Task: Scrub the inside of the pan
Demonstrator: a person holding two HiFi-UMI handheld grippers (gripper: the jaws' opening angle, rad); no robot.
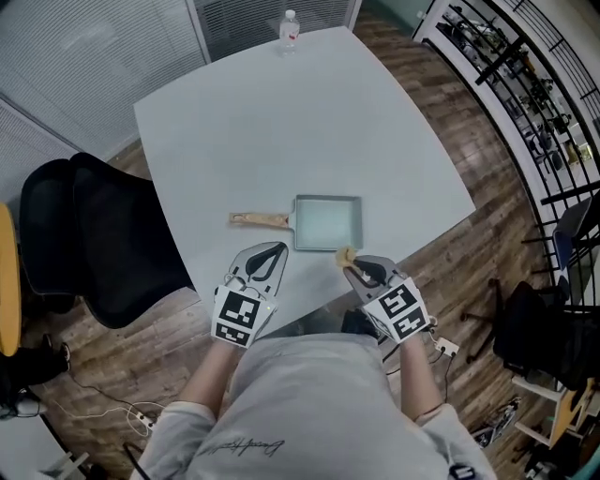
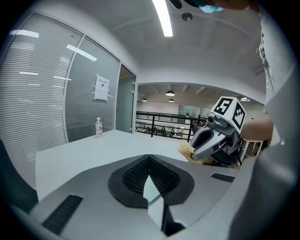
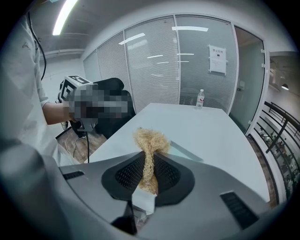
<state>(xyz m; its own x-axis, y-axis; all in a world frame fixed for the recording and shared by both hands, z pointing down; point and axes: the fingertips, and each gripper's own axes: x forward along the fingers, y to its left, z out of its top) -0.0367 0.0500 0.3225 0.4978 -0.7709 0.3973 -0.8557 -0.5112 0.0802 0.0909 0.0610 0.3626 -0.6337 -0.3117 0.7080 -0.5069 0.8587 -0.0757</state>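
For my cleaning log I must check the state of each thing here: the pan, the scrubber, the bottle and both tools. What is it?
left tool: shut, empty.
right tool: shut on scrubber.
scrubber: clamped, tuft sticking out, by the pan's near rim.
pan: empty, flat on table.
bottle: upright, at the far table edge.

Open table [image 1: 281,122] around pan [image 1: 327,222], bottle [image 1: 290,28] far corner
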